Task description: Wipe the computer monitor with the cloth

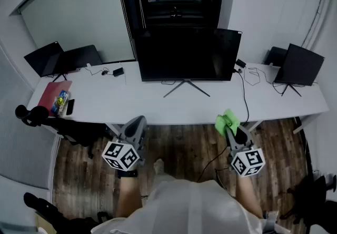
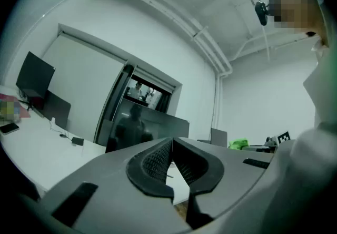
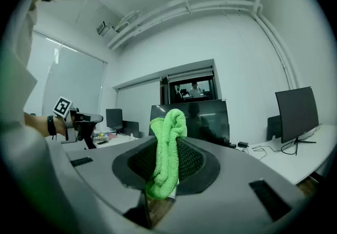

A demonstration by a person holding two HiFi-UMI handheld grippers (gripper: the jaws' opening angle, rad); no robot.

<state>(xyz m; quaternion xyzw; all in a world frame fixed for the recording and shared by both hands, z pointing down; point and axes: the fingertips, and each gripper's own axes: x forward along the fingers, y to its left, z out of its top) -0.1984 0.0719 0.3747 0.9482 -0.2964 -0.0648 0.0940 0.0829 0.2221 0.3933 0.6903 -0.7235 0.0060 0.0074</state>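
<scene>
A large dark computer monitor [image 1: 187, 55] stands on its stand at the middle of a long white desk [image 1: 158, 102]; it also shows in the left gripper view [image 2: 150, 128] and the right gripper view [image 3: 205, 119]. My right gripper [image 1: 230, 122] is shut on a bright green cloth [image 1: 227, 120], held below the desk's front edge, to the right of the monitor. The green cloth [image 3: 167, 148] fills the space between the jaws in the right gripper view. My left gripper [image 1: 138, 124] is shut with nothing in it, below the desk's front edge, left of the monitor.
Smaller dark monitors stand at the desk's left end [image 1: 45, 58] and right end [image 1: 297, 64]. A red folder [image 1: 52, 96] and small items lie at the left. Cables [image 1: 245, 96] run from the big monitor. Chairs [image 1: 68, 127] and wooden floor lie under me.
</scene>
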